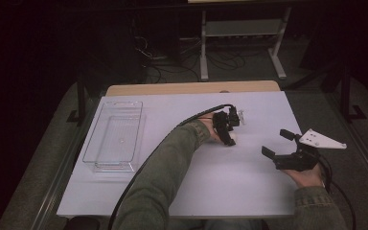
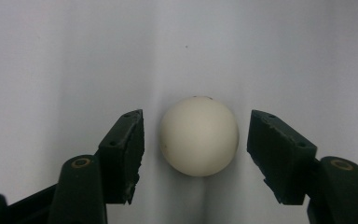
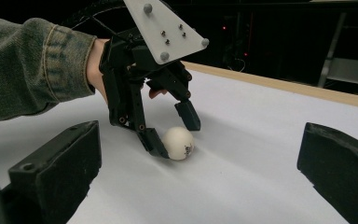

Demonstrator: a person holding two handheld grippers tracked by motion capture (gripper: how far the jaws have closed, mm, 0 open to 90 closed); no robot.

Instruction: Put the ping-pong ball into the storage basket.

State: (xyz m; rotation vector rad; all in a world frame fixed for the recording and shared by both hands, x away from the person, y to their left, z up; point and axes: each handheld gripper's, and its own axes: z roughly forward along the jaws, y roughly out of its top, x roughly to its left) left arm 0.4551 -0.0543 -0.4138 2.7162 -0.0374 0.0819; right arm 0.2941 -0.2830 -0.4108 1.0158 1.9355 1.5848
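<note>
A white table (image 1: 249, 191) takes up most of the high view, with a wooden edge along its far side. On its left part lies a clear plastic tray (image 1: 113, 136), long side running near to far, well apart from both hands. A person's left forearm in a green denim sleeve (image 1: 167, 163) comes in from the near edge and reaches toward the middle of the table.

The left gripper (image 1: 231, 134) points down at the table near its centre. In the left gripper view its two black jaws stand on either side of a small white ball (image 2: 199, 136), with a narrow gap showing on each side; the pads do not press on it, so the gripper is released around the ball. In the right gripper view one jaw looks very close to the ball (image 3: 178, 143), which rests on the table.

The right gripper (image 1: 280, 143) lies low at the right, near side of the table, jaws spread wide and holding nothing.
</note>
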